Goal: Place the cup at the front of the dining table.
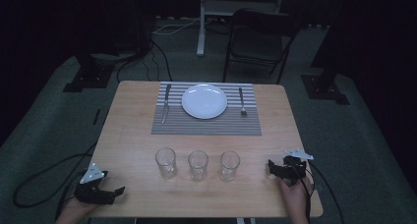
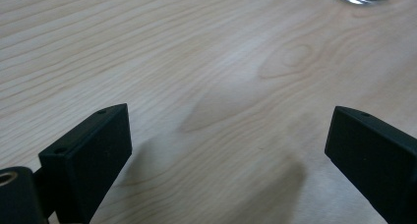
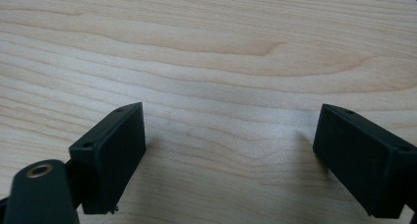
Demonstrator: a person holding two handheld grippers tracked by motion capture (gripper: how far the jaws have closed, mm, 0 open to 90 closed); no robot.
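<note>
Left gripper (image 1: 119, 190) – jaws apart, empty, near-left corner of table (image 1: 128, 130) | right gripper (image 1: 271, 166) – jaws apart, empty, near-right edge | three glasses (image 1: 198, 164) in row between both, near edge, apart from jaws | likely light, rigid, slippery, fragile; grip mid-wall | plate (image 1: 204, 100), knife (image 1: 165, 104), fork (image 1: 242, 101) on placemat (image 1: 206, 126), far edge.

Wooden table (image 1: 133, 135), striped placemat (image 1: 206, 126), white plate (image 1: 204, 101), 3 glasses (image 1: 198, 165), black chair (image 1: 258, 42)

High view overlooks the table (image 1: 137, 135); both tool cameras hover close above it.
</note>
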